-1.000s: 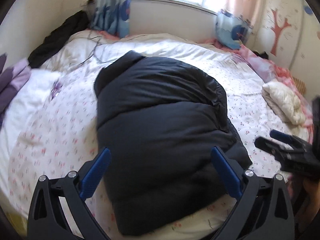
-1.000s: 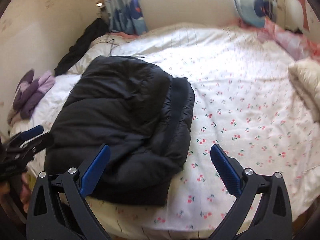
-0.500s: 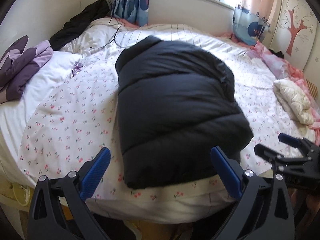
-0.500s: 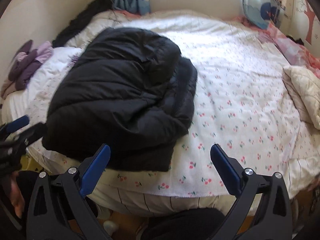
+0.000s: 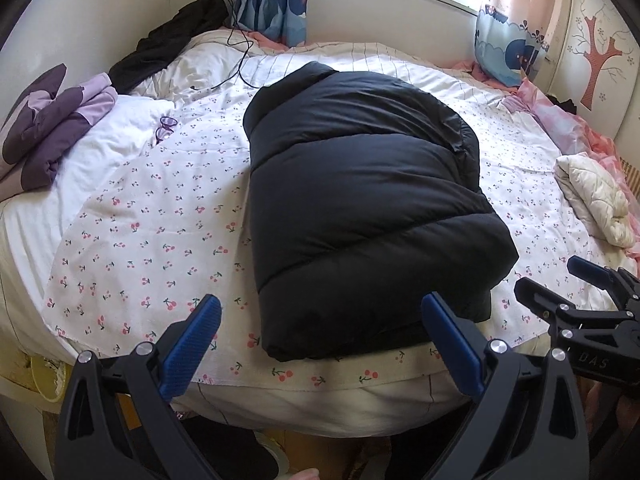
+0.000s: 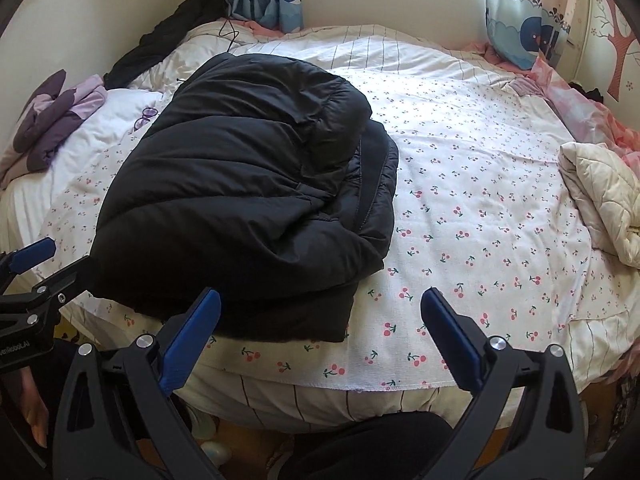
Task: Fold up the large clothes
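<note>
A black puffer jacket (image 5: 360,208) lies folded into a thick bundle on the cherry-print sheet of the bed (image 5: 152,240), near the front edge. It also shows in the right wrist view (image 6: 248,208). My left gripper (image 5: 320,320) is open and empty, held off the bed's front edge before the jacket's near end. My right gripper (image 6: 320,312) is open and empty, to the right of the jacket's near corner. Each gripper shows in the other's view: the right one (image 5: 576,292) and the left one (image 6: 44,268).
A purple folded garment (image 5: 48,128) lies at the left edge, a black garment (image 5: 168,40) at the back left, a cream quilted item (image 5: 592,196) at the right. Glasses (image 5: 166,128) and a cable (image 5: 236,52) lie on the bed. A window and curtains are behind.
Both grippers have pulled back from the jacket toward the bed's front edge, and the floor below the bed has come into view. Both stay open. The jacket lies still.
</note>
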{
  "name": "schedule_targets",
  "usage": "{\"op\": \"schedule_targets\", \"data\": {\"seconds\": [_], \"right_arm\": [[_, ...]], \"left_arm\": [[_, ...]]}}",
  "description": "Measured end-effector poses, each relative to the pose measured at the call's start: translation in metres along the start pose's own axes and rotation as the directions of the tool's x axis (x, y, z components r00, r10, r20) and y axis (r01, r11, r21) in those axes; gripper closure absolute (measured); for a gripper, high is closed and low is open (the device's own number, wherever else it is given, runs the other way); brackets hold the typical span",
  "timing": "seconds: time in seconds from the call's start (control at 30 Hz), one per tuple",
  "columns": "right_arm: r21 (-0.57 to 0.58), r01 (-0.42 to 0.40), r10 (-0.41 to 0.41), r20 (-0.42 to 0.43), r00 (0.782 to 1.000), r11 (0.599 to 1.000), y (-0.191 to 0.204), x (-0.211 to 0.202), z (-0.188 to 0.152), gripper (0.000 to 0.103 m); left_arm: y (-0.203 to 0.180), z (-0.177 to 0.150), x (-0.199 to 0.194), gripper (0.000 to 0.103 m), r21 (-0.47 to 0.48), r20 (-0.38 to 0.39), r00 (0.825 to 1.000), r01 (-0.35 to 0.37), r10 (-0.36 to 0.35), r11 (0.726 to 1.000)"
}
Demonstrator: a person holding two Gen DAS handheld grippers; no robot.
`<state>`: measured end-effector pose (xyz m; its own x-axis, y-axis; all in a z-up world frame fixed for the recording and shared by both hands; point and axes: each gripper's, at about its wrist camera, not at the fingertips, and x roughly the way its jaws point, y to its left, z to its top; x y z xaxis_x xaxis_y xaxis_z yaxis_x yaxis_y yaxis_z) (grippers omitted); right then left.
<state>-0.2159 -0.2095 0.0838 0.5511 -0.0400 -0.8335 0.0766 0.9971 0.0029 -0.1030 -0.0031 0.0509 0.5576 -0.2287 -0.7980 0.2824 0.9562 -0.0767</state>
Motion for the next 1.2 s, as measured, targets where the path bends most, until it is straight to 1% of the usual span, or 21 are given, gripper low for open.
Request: {"op": "schedule_targets", "data": {"seconds": [0.13, 0.2, 0.33, 0.4, 0.43, 0.57, 0.67, 0.8, 1.0, 1.13, 1.2], "right_arm": [[-0.005, -0.008, 0.008, 0.002, 1.000, 1.000, 0.005, -0.001, -0.001, 0.006], [-0.005, -0.014, 0.014, 0.000, 1.000, 1.000, 0.006, -0.001, -0.001, 0.006], [-0.008, -0.019, 0.019, 0.004, 1.000, 1.000, 0.009, -0.004, -0.003, 0.006], [-0.011, -0.021, 0.021, 0.006, 1.000, 1.000, 0.010, -0.005, -0.003, 0.006], [-0.012, -0.021, 0.021, 0.007, 1.000, 1.000, 0.011, -0.005, -0.003, 0.006], [-0.014, -0.024, 0.024, 0.007, 1.000, 1.000, 0.013, -0.007, -0.005, 0.006], [-0.018, -0.024, 0.024, 0.008, 1.000, 1.000, 0.015, -0.009, -0.005, 0.006], [-0.021, -0.031, 0.031, 0.006, 0.999, 0.999, 0.017, -0.010, -0.007, 0.006], [-0.028, -0.035, 0.035, 0.004, 0.999, 0.999, 0.019, -0.011, -0.009, 0.006], [-0.025, -0.036, 0.036, 0.003, 0.999, 0.999, 0.019, -0.012, -0.010, 0.006], [-0.023, -0.038, 0.038, 0.002, 0.999, 0.999, 0.018, -0.012, -0.010, 0.006]], "left_arm": [[0.000, -0.001, -0.002, 0.007, -0.020, 0.017, 1.000, 0.005, -0.004, 1.000], [-0.002, -0.002, 0.003, 0.007, -0.002, -0.017, 1.000, 0.004, -0.004, 1.000], [-0.007, -0.006, 0.003, 0.007, 0.017, -0.025, 1.000, -0.018, 0.018, 1.000], [-0.010, -0.006, 0.002, 0.007, 0.035, -0.028, 0.998, -0.050, 0.051, 0.998], [-0.010, -0.007, 0.002, 0.007, 0.038, -0.031, 0.998, -0.053, 0.054, 0.998], [-0.005, -0.008, -0.002, 0.007, 0.007, -0.033, 0.999, -0.017, 0.017, 1.000], [-0.007, -0.008, -0.005, 0.007, 0.018, -0.027, 0.999, -0.032, 0.033, 0.999], [-0.007, -0.009, -0.007, 0.007, 0.017, -0.030, 1.000, -0.008, 0.009, 1.000], [-0.009, -0.009, -0.010, 0.007, 0.020, -0.033, 0.999, 0.000, 0.000, 1.000], [-0.007, -0.009, -0.009, 0.007, 0.003, -0.046, 0.999, 0.025, -0.024, 1.000], [-0.008, -0.010, -0.010, 0.007, 0.005, -0.044, 0.999, 0.005, -0.004, 1.000]]}}
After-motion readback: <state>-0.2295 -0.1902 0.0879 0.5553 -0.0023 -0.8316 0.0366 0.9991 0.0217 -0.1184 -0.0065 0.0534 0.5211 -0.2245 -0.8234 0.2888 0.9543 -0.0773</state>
